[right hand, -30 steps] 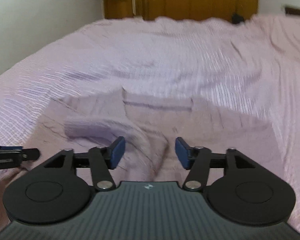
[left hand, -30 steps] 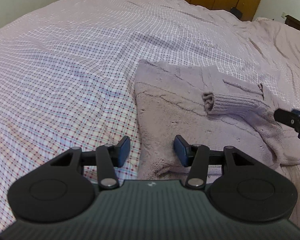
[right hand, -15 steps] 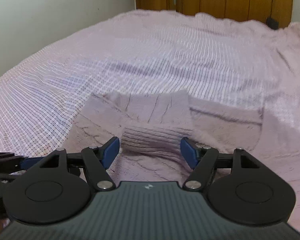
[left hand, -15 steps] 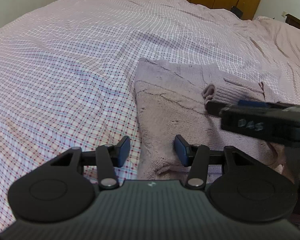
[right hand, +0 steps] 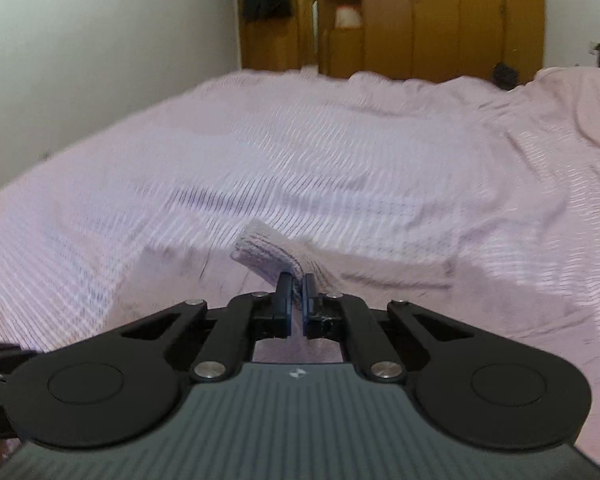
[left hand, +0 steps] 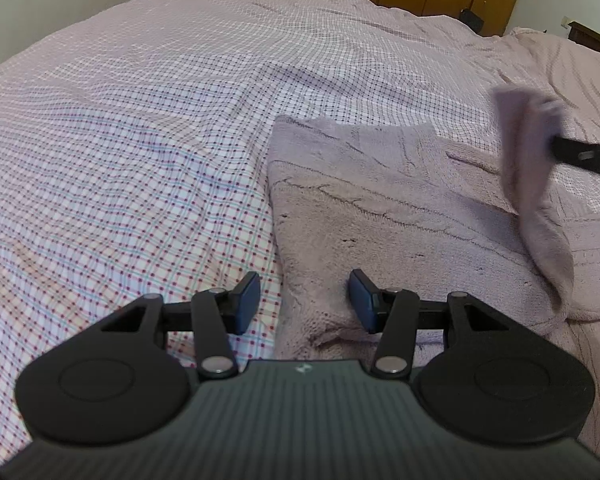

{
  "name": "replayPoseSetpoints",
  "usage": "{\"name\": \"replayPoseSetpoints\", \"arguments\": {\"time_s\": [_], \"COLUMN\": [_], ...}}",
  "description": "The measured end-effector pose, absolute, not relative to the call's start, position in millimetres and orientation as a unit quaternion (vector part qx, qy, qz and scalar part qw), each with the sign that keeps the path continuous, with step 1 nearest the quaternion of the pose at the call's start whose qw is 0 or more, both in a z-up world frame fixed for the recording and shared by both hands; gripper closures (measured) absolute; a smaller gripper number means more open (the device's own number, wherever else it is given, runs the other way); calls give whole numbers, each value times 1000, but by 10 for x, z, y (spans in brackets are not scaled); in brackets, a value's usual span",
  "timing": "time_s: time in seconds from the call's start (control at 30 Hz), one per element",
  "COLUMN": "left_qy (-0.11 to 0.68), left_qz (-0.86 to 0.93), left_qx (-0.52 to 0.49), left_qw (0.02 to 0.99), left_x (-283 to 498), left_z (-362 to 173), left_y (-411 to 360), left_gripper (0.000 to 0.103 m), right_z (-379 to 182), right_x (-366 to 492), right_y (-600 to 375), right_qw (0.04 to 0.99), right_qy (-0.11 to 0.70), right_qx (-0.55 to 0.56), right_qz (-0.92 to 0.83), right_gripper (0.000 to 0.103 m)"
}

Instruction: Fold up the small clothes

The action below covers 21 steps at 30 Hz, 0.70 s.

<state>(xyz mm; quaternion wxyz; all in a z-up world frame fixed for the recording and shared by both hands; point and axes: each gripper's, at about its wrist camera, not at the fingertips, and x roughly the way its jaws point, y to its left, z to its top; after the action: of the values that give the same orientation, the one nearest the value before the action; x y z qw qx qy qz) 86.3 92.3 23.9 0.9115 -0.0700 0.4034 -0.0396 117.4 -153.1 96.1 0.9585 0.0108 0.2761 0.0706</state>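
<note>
A mauve cable-knit sweater [left hand: 400,216] lies flat on the bed with the pink checked sheet [left hand: 140,140], toward the near right part of the sheet, its left edge running straight up from the near edge. The right gripper [right hand: 296,280] has its jaws clamped almost together on the ribbed cuff of the sweater's sleeve [right hand: 266,250]; in the left wrist view that sleeve [left hand: 528,168] hangs lifted off the sweater's body, blurred, with the gripper's dark finger showing behind it at the right edge. The left gripper [left hand: 304,302] hovers over the sweater's near left corner, jaws about half open, the right pad above the knit and the left above the bare sheet; nothing is held, and whether a pad touches the fabric is hard to tell.

The step in hand looks like placing the sleeve: it is picked up and being carried. The next move likely calls for laying it straight across the sweater's body, keeping tension so it does not bunch, then releasing it. The left gripper seems placed to pin or take the hem corner.
</note>
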Motion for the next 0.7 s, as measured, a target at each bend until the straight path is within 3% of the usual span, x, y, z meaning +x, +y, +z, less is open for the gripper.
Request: {"name": "replayPoseSetpoints", "arguments": {"time_s": [0.3, 0.6, 0.7], "left_qy": [403, 403, 403], "left_qz": [-39, -39, -39], "left_qx": [-67, -66, -66], "left_qw": [912, 912, 912], "left_x": [855, 855, 855], "left_z": [241, 235, 234], "left_y": [923, 928, 927], "left_gripper": [52, 52, 52], "right_z": [1174, 658, 525], "right_x": [731, 312, 177], "right_y": [-2401, -3110, -3236], "right_qw": [970, 946, 937], "right_qy": [238, 290, 305], "right_qx": [52, 127, 154], "right_qz": [-5, -66, -69], "right_gripper": [100, 98, 88]}}
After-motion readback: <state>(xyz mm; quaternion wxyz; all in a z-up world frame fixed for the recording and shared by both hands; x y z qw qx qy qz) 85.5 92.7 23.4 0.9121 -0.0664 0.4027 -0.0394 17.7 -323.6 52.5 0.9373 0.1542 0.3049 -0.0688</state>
